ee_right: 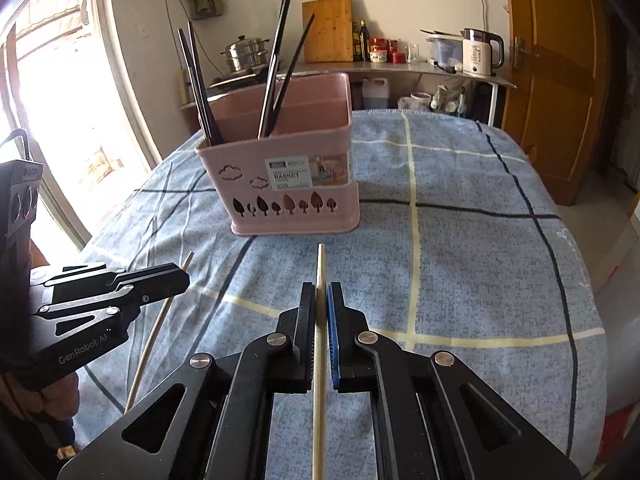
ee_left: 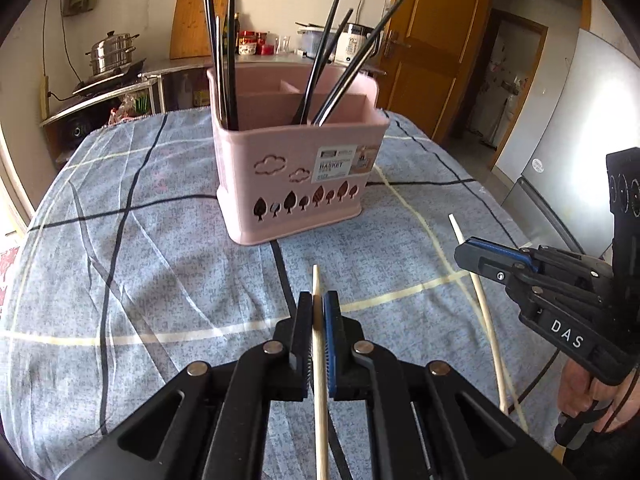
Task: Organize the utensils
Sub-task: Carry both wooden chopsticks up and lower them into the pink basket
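A pink utensil basket (ee_left: 296, 184) stands on the blue checked tablecloth (ee_left: 140, 260), with several black chopsticks (ee_left: 320, 60) upright in its compartments. My left gripper (ee_left: 318, 300) is shut on a pale wooden chopstick (ee_left: 320, 380) that points at the basket. My right gripper (ee_right: 320, 292) is shut on a second pale wooden chopstick (ee_right: 319, 360), also pointing at the basket (ee_right: 288, 184). Each gripper shows in the other's view: the right one (ee_left: 464, 252) at the right, the left one (ee_right: 184, 276) at the left.
A counter behind the table holds a steel steamer pot (ee_right: 245, 54), a cutting board (ee_right: 327, 30), bottles and a white kettle (ee_right: 480, 52). A wooden door (ee_right: 560, 80) is at the right, a bright window (ee_right: 60, 120) at the left. The table edge curves away on both sides.
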The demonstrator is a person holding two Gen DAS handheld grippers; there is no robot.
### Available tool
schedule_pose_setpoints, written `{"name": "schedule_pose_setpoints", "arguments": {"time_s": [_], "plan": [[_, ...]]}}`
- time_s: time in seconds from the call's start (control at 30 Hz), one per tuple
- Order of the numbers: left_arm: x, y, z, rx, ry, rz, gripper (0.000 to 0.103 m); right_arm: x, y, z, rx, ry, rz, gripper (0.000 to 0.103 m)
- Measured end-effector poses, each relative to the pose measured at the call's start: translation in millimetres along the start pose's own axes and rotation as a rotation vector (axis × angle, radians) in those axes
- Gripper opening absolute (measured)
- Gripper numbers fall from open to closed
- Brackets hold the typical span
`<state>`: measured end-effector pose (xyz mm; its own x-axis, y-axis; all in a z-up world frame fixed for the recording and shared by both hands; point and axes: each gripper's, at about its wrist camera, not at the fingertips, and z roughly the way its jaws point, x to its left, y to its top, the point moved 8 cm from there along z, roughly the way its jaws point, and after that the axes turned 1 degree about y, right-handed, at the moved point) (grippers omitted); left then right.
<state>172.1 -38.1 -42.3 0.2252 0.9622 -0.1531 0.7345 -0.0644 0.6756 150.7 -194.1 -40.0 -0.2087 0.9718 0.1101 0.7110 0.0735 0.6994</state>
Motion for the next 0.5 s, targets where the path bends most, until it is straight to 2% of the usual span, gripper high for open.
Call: {"name": "schedule_pose_setpoints", "arguments": {"time_s": [0.3,0.5], "plan": [[4,49,-61,-0.169,-0.009,0.034,0.006,7,47,-50,-0.163,0.004,-0.031,0.006],[10,67,-81,-0.228,-0.007,0.032,0.006,10,67,-71,-0.229,0.002,-0.047,0.006]]}}
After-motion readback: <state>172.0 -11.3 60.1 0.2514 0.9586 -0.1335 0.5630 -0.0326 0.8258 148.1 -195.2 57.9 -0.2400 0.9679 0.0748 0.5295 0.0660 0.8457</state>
